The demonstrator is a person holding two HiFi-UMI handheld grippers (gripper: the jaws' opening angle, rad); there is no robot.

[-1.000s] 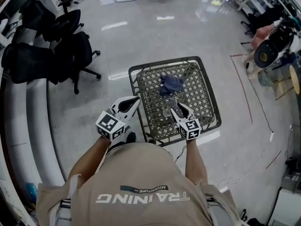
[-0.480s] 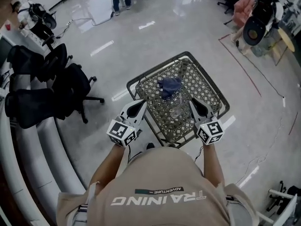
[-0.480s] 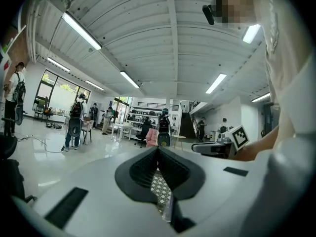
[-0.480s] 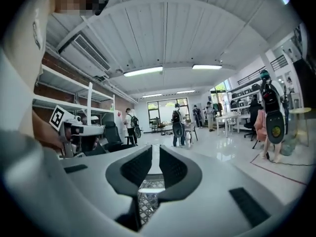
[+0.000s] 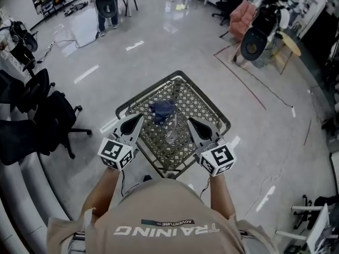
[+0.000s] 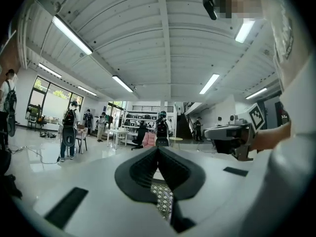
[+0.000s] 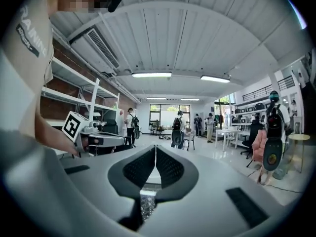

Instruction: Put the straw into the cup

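Observation:
A clear plastic cup (image 5: 172, 130) stands on the wire-mesh table (image 5: 207, 108), just in front of a crumpled blue cloth (image 5: 161, 109). The straw is too thin to make out for sure. My left gripper (image 5: 140, 117) hovers at the cup's left and my right gripper (image 5: 189, 121) at its right, both raised, pointing level and clear of the cup. In the left gripper view the jaws (image 6: 158, 148) meet at the tips with nothing between them. The right gripper view shows the same: jaws (image 7: 155, 148) shut and empty.
Black office chairs (image 5: 50, 118) stand at the left beside a curved white bench (image 5: 26, 194). Red tape lines (image 5: 243, 83) run across the shiny floor at the right. Several people and desks (image 7: 232, 132) are far off in the room.
The right gripper has drawn back from the cup, risen and closed its jaws. The left gripper has also lifted. The head view has swung, so the table now sits more to the left.

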